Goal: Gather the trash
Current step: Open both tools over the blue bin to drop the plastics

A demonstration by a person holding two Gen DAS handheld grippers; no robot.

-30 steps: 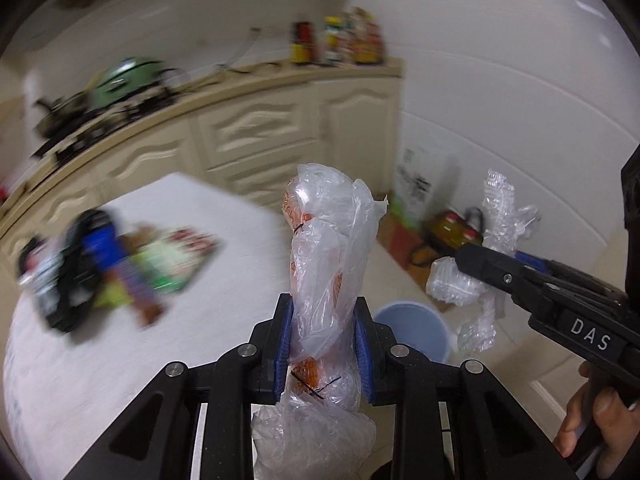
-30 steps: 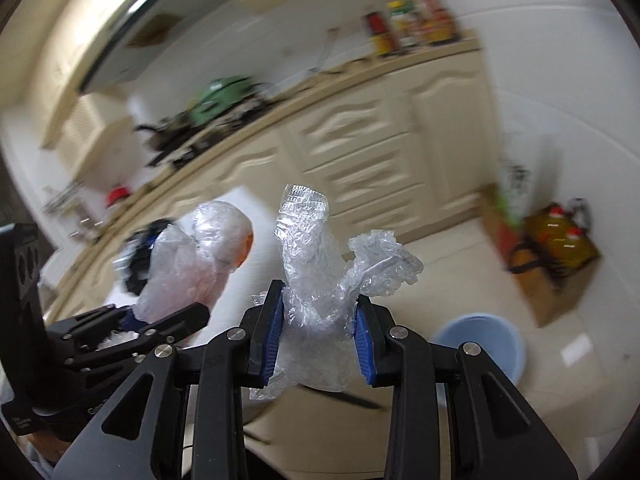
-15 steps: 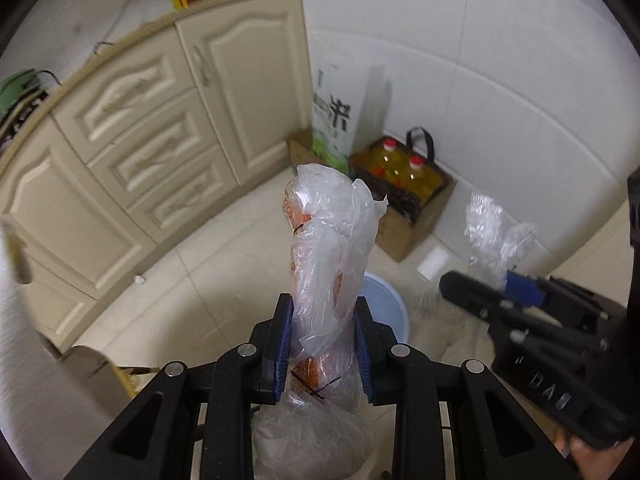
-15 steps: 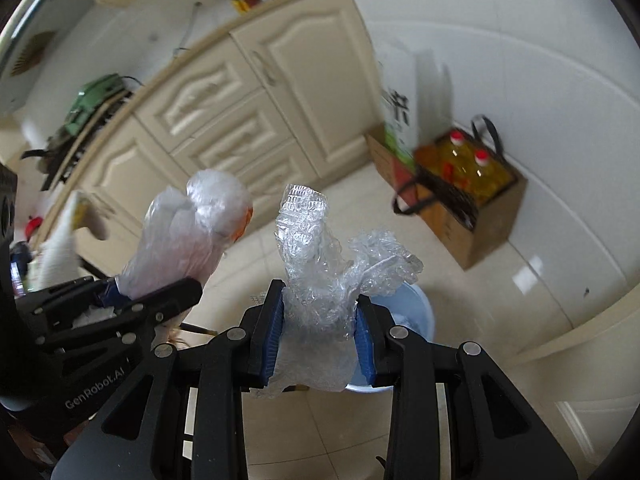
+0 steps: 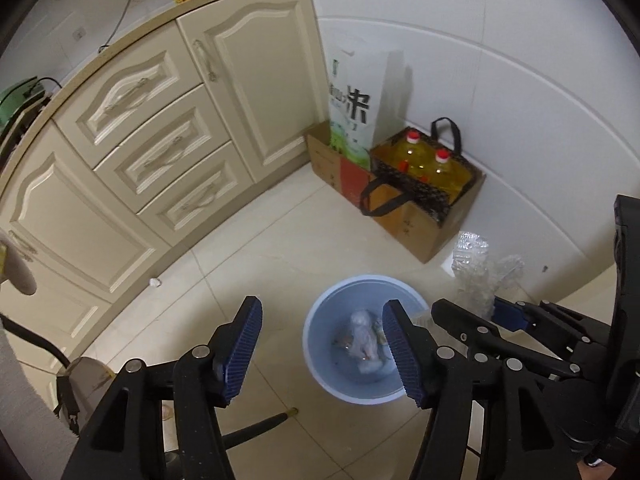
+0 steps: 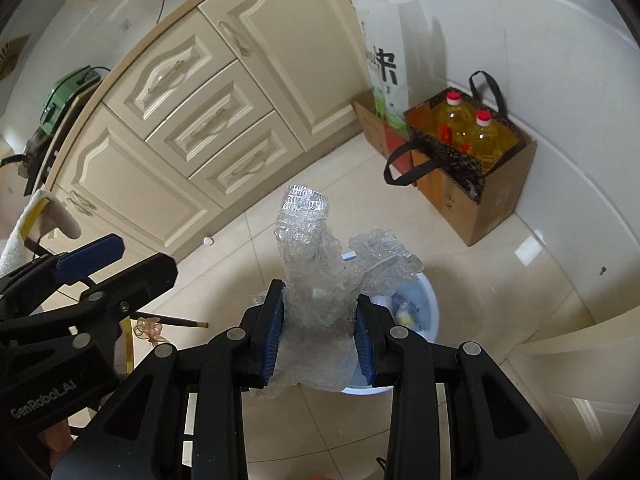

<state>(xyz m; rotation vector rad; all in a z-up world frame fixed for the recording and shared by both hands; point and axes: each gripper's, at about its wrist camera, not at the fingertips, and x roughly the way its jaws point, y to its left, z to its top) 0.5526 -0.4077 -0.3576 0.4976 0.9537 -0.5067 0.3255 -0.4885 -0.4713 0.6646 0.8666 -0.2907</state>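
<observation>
A light blue bin (image 5: 310, 354) stands on the tiled floor below both grippers. My left gripper (image 5: 320, 312) hangs over it with its jaws opening and nothing between them. A crumpled clear plastic bag with orange inside (image 5: 364, 344) lies in the bin. In the right wrist view my right gripper (image 6: 319, 294) is shut on a wad of clear bubble wrap (image 6: 312, 256), held above the bin (image 6: 426, 304). The left wrist view shows the same bubble wrap (image 5: 476, 272) at the right. The left gripper (image 6: 132, 262) appears at the left of the right wrist view.
Cream cabinets with drawers (image 5: 160, 140) run along the back left. A cardboard box with a bag of oil bottles (image 5: 424, 184) and a tall white sack (image 5: 352, 100) stand against the tiled wall. A dark stick (image 5: 256, 426) and a small white scrap (image 5: 154, 282) lie on the floor.
Both grippers swung away from the table and came down over the blue bin. The left gripper opened and let go of the plastic bag, which now lies in the bin.
</observation>
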